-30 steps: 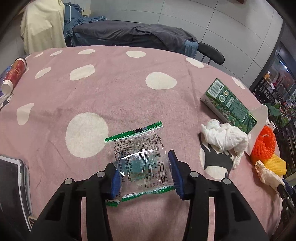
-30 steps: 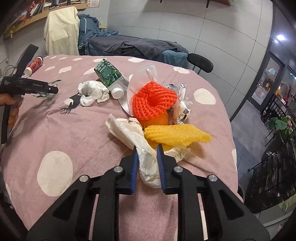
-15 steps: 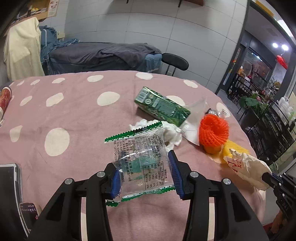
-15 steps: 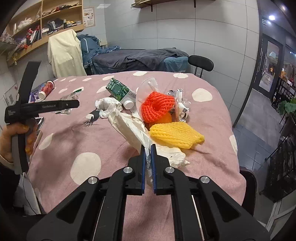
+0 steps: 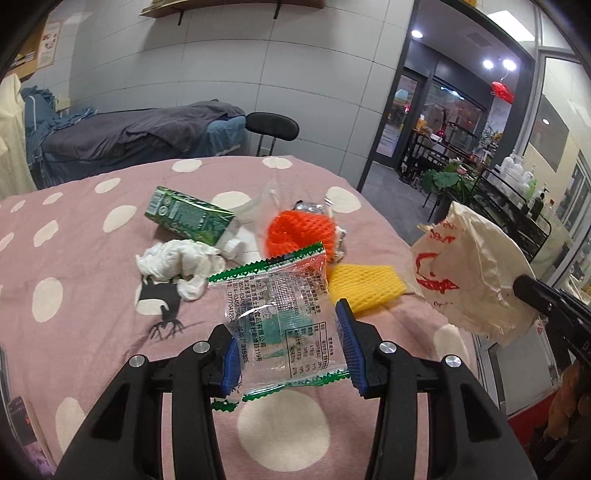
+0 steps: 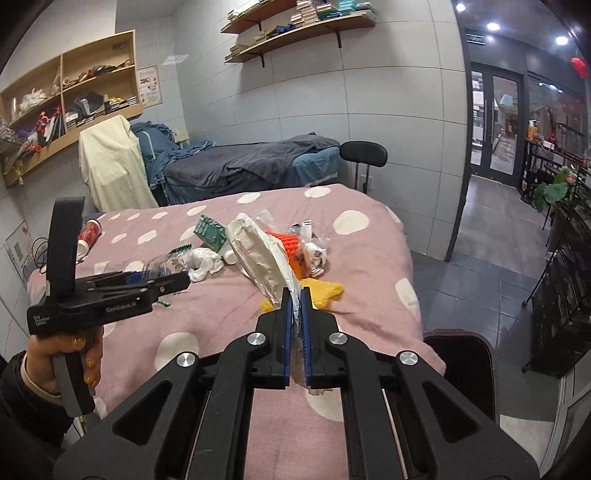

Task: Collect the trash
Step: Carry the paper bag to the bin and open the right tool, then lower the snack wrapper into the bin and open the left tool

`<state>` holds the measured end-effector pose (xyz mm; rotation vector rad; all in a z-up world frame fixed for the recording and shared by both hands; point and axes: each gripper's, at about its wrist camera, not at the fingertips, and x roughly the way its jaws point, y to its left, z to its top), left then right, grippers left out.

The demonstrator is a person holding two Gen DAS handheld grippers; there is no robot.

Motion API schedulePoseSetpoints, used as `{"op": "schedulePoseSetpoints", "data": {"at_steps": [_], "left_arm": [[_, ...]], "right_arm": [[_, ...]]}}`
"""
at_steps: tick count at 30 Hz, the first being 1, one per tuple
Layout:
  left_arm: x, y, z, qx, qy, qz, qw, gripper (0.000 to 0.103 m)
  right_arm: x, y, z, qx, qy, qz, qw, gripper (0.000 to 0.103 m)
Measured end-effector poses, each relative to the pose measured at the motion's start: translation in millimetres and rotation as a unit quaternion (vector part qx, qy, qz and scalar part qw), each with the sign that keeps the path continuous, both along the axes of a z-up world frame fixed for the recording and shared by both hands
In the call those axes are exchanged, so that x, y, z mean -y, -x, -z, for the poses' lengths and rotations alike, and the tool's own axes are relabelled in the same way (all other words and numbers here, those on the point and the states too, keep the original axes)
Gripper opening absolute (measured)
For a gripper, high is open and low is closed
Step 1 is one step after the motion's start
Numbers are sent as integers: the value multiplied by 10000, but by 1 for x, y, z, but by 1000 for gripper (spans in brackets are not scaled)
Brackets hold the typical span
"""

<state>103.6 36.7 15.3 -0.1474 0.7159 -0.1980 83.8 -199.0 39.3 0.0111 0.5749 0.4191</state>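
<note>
the clear snack wrapper (image 5: 282, 317) is hanging in the left tool (image 5: 290, 354), above the pink spotted surface (image 5: 92, 317); the right tool (image 6: 294, 332) is pinching a white paper bag (image 6: 264, 258). beyond the wrapper, the green carton (image 5: 188, 218), tissue (image 5: 177, 262) and foam nets (image 5: 299, 232) are waiting uncollected.

A pink polka-dot cloth (image 6: 369, 258) covered the surface. Behind it stood a black chair (image 6: 363, 152) and a bed with a grey blanket (image 6: 258, 158). Wooden wall shelves (image 6: 295, 26) held books; a cream garment (image 6: 110, 166) hung nearby.
</note>
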Motion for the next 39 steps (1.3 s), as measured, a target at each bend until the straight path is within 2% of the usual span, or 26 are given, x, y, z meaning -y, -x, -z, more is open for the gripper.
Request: {"op": "schedulePoseSetpoints", "data": {"at_steps": [7,14,19,24,30,33,35,36,37,39], "left_arm": [[51,0,-1,93,56,651,9978,45],[104,-3,-3,225,-46,1274,9916,45],[131,-7,-2,213,-80,1570,9873,45],[150,-13,1,169,-121,1770,9840,45],[172,-17,2,127,-177,1982,9799,45],[181,-17,6,76,-215,2106,9773,45],[186,-17,8,41,-232,2165,9760,45],[189,-18,9,3,-223,2200,9753,45],[191,-19,10,-28,-210,2228,9746,45],[196,-19,13,-86,-204,2280,9734,45]], "right_arm": [[61,-6,7,-62,-137,1047,9944,6],[123,-20,30,-283,-11,2119,9769,6],[156,-42,75,-806,148,2655,9606,6],[173,-66,132,-1337,355,2905,9468,6],[187,-87,185,-1581,738,3260,9291,6],[192,-95,205,-1825,699,3267,9247,7],[198,-99,217,-2017,582,3318,9197,15],[201,-99,220,-2071,521,3355,9175,30],[203,-98,223,-2086,465,3415,9153,55],[203,-91,223,-1976,484,3584,9111,83]]}}
